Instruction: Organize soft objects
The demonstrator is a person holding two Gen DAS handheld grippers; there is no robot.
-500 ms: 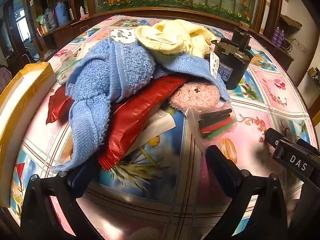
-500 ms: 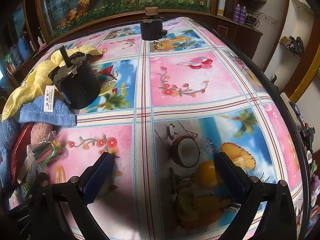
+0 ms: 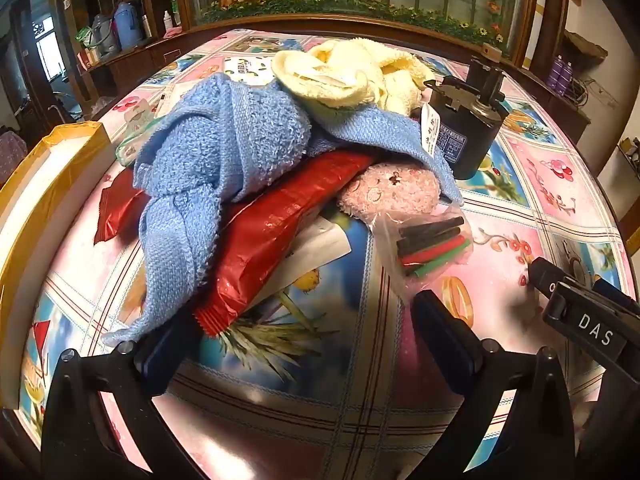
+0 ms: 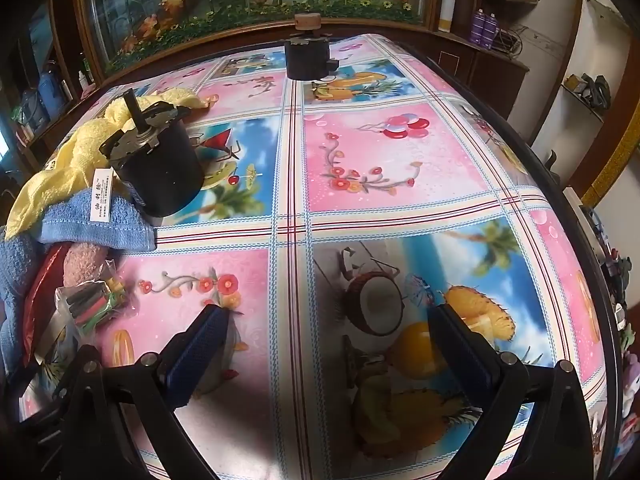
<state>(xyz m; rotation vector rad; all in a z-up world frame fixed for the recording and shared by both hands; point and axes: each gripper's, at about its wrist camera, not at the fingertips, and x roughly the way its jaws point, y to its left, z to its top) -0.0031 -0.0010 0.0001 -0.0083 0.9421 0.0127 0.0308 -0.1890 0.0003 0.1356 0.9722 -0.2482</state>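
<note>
Blue terry cloth dominates the left wrist view: a blue towel (image 3: 224, 168) lies heaped over a pile on the patterned surface (image 3: 352, 360), one end trailing down toward the left gripper (image 3: 308, 344), whose jaws stand wide with nothing between them. A yellow towel (image 3: 352, 76) sits bunched at the far side of the pile, touching the blue one. Under the blue towel a red foil packet (image 3: 272, 232) slants toward the camera, and a pink plush toy (image 3: 392, 192) peeks out beside it — its far side is covered by the towel's edge. A clear bag of coloured sticks (image 3: 432, 248) lies just in front of the plush. A black cylindrical motor (image 3: 468, 128) stands upright against the pile's right edge, and a yellow-rimmed tray (image 3: 60, 168) sits off to the left. The right gripper (image 4: 328, 344) hovers over bare tablecloth well to the right of the pile, jaws wide and empty; in its view a second black motor (image 4: 308, 58) stands near the far edge of the surface.
</note>
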